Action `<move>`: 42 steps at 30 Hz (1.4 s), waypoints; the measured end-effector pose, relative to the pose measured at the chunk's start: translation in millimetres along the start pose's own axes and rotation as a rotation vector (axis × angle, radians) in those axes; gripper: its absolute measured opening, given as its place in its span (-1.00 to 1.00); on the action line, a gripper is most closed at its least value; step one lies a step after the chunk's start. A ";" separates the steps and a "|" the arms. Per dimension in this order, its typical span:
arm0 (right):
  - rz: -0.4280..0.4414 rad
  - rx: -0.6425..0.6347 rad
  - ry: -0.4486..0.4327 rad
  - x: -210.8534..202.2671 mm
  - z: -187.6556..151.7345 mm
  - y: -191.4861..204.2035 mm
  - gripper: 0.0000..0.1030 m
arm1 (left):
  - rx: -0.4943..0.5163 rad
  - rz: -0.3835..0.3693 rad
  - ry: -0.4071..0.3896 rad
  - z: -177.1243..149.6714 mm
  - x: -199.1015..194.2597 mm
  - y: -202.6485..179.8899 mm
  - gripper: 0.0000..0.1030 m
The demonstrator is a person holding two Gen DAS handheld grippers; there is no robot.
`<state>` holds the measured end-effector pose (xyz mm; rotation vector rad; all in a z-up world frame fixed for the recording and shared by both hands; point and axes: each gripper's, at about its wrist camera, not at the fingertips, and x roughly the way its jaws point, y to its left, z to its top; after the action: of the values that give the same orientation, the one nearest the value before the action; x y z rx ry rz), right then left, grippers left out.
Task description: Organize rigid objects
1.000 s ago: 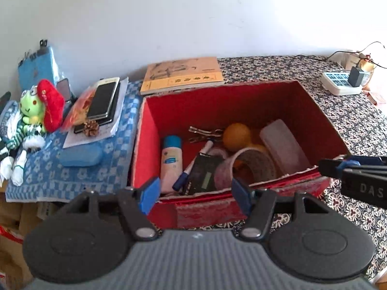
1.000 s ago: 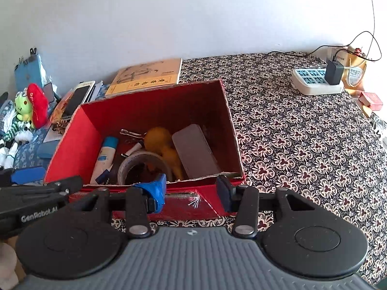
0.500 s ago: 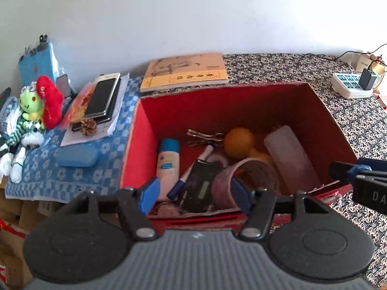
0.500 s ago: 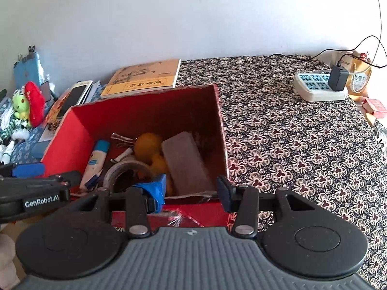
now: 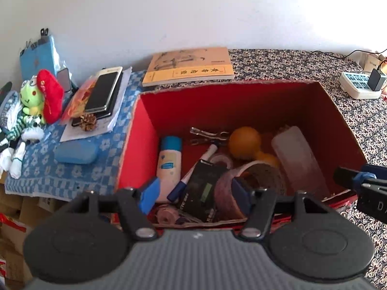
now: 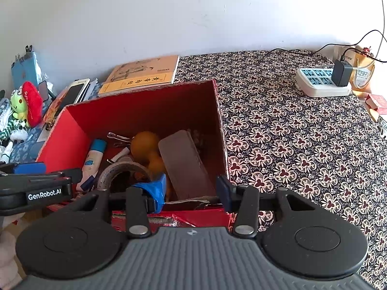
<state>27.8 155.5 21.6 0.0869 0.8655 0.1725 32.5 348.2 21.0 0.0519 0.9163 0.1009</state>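
Note:
An open red box (image 5: 145, 130) stands on the patterned cloth. Inside lie a white lotion bottle (image 5: 169, 164), a blue-capped marker (image 5: 193, 176), a black device (image 5: 203, 191), a tape roll (image 5: 244, 181), an orange gourd toy (image 5: 244, 141), metal clips (image 5: 208, 134) and a translucent case (image 5: 297, 159). My left gripper (image 5: 194, 193) hangs open over the box's near edge, above the marker and black device, holding nothing. My right gripper (image 6: 191, 188) is open too, over the near right corner in front of the translucent case (image 6: 186, 166). Each gripper shows at the edge of the other's view.
A yellow book (image 5: 188, 66) lies behind the box. To the left, on a blue checked cloth (image 5: 36, 176), are stacked phones (image 5: 104, 89), a pinecone (image 5: 88, 122), a blue case (image 5: 76, 152) and a frog plush (image 5: 33, 101). A power strip (image 6: 321, 82) sits at far right.
Both grippers have come forward and slightly down, so their fingertips now reach over the box's near edge. Both stayed open. Nothing in the box moved.

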 end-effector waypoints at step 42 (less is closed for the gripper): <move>0.084 -0.046 0.005 -3.0 9.7 2.9 -0.41 | 0.012 0.052 0.012 5.0 0.4 11.1 0.27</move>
<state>33.0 157.8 30.6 0.0796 0.8625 0.2709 36.0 359.2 24.7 0.0863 0.9275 0.1438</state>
